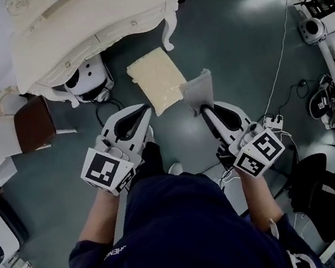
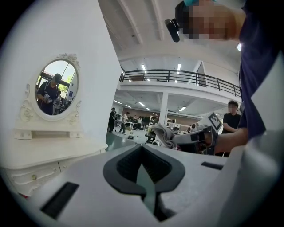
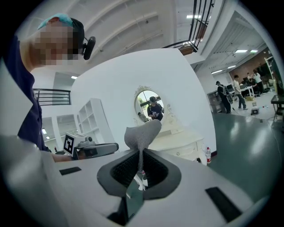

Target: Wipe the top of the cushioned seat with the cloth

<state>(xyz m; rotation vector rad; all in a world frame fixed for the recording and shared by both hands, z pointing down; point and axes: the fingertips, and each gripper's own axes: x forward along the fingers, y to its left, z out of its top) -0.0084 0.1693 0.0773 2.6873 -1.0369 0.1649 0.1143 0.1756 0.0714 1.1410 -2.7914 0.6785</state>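
The cream cushioned seat (image 1: pixel 156 79) stands on the green floor just in front of the white dressing table (image 1: pixel 84 23). My right gripper (image 1: pixel 205 109) is shut on a grey cloth (image 1: pixel 197 91), which stands up from its jaws beside the seat's right edge. The right gripper view shows the cloth (image 3: pixel 142 133) pinched between the dark pads of that gripper (image 3: pixel 141 156). My left gripper (image 1: pixel 144 110) hovers near the seat's front left corner, shut with nothing in it. Its pads (image 2: pixel 133 162) meet in the left gripper view, where the cloth (image 2: pixel 163 134) shows to the right.
A brown-seated chair (image 1: pixel 34 123) stands at left. A white round device (image 1: pixel 89 80) sits under the dressing table. A cable (image 1: pixel 280 65) and power strip (image 1: pixel 273 122) lie on the floor at right, near a black chair (image 1: pixel 322 189). An oval mirror (image 2: pixel 55 88) tops the table.
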